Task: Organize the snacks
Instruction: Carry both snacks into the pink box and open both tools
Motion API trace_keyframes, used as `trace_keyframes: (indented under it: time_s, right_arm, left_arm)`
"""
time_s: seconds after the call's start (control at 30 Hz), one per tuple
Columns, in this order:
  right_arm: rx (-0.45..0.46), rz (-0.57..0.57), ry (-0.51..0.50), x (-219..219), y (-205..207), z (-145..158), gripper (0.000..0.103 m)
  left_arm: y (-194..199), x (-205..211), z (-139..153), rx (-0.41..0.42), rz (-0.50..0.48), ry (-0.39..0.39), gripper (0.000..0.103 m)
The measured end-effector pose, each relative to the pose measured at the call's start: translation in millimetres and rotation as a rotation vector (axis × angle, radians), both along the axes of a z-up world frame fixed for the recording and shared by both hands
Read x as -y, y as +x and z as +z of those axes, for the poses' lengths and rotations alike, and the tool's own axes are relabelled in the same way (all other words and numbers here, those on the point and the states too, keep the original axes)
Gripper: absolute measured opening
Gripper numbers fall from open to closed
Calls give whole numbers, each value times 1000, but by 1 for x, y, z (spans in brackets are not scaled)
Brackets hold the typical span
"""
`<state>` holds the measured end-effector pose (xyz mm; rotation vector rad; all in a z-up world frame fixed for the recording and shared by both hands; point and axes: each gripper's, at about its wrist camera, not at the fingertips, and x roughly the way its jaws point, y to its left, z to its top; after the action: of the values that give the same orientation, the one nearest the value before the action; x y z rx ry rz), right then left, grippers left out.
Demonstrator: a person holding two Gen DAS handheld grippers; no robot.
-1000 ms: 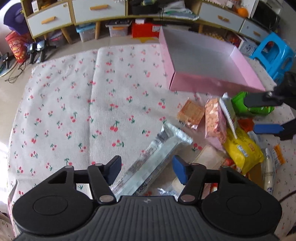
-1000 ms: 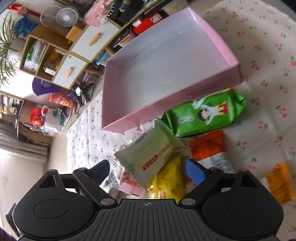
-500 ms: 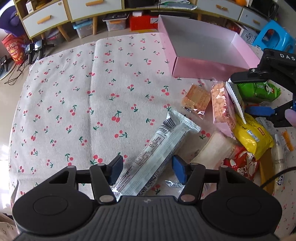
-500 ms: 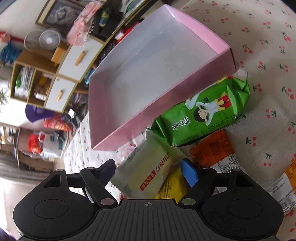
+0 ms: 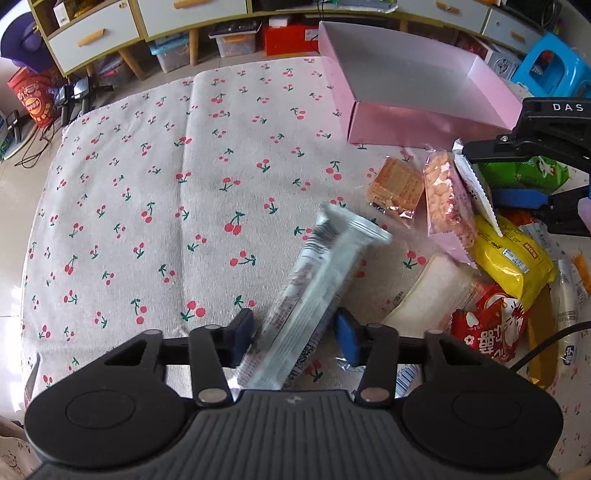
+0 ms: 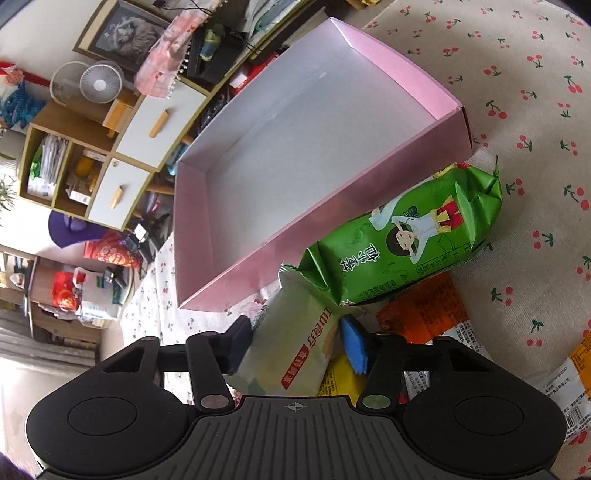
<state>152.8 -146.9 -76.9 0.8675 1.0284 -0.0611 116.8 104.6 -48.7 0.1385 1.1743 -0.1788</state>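
Observation:
An empty pink box [image 5: 417, 77] stands at the far right of the cherry-print cloth [image 5: 147, 192]; it also shows in the right wrist view [image 6: 295, 158]. My left gripper [image 5: 293, 338] is shut on a long silver snack pack [image 5: 314, 295], which looks lifted and is motion-blurred. My right gripper [image 6: 297, 345] is shut on a pale yellow-green packet [image 6: 291, 354]; in the left wrist view its fingers [image 5: 517, 197] hold the packet's white serrated edge [image 5: 476, 188] in front of the box. A green snack bag [image 6: 406, 236] lies against the box.
A pile of snacks lies at the right: a wafer pack [image 5: 395, 182], a pink pack [image 5: 447, 199], a yellow bag [image 5: 513, 258], a red pack [image 5: 487, 325], an orange pack [image 6: 424, 310]. Cabinets [image 5: 147, 22] and a blue stool [image 5: 554, 66] stand beyond the cloth.
My left gripper has closed on the silver pack, which is now raised and blurred. My right gripper has closed on the yellow-green packet and moved nearer the pink box.

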Motion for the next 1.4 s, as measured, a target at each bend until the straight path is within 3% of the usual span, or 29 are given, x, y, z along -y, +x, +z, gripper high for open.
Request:
trace_keyframes:
  time_s: [0.07, 0.57, 0.9, 1.1, 1.2, 1.4]
  right_arm:
    - [2, 3, 7, 0, -1, 1, 47]
    - [-13, 61, -54, 5, -9, 19, 46]
    - [14, 111, 20, 11, -17, 42, 47]
    - [91, 60, 43, 31, -16, 60, 47]
    - [112, -5, 86, 53, -12, 58, 47]
    - [137, -104, 78, 87, 6, 52, 47]
  left_arm:
    - [0, 0, 0, 1, 6, -2, 39]
    - [6, -13, 12, 13, 109, -113, 29]
    - [9, -5, 29, 74, 139, -158, 28]
    - [14, 10, 45, 137, 156, -186, 28]
    - [27, 20, 49, 153, 157, -209, 28]
    - [62, 47, 50, 167, 152, -242, 28]
